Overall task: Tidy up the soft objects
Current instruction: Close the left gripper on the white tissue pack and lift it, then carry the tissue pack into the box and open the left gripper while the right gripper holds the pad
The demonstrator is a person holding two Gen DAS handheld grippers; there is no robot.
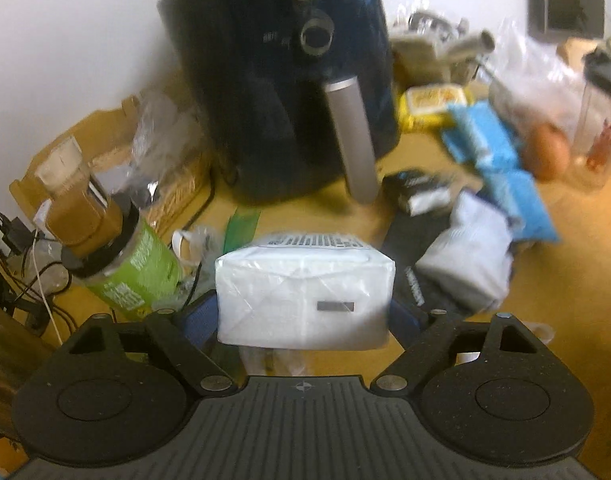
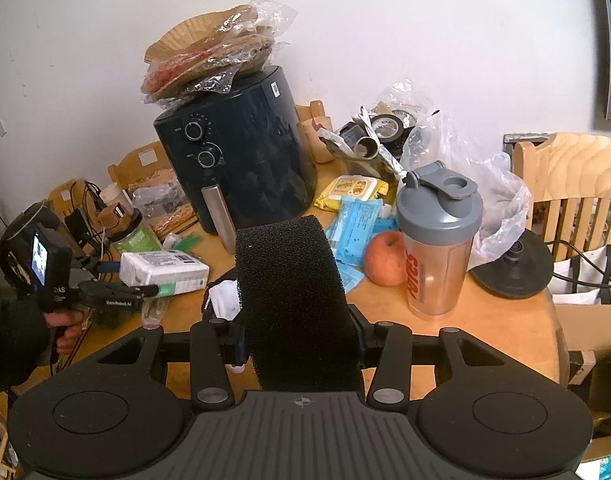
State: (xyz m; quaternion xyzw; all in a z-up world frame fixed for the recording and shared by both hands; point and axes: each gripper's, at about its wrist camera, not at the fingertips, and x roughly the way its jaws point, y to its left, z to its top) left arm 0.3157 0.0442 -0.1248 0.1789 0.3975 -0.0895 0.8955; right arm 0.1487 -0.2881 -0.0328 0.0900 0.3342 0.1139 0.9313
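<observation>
**Soft things on the worktop**

A white tissue pack (image 1: 305, 292) in clear wrap sits level between the fingers of the left tool (image 1: 305, 316). A black coarse sponge block (image 2: 295, 304) stands up, tilted away, in the right tool (image 2: 301, 344). White socks (image 1: 465, 260) lie crumpled just beside blue wipe packs (image 1: 505, 168) on the worktop (image 1: 585, 280).
</observation>
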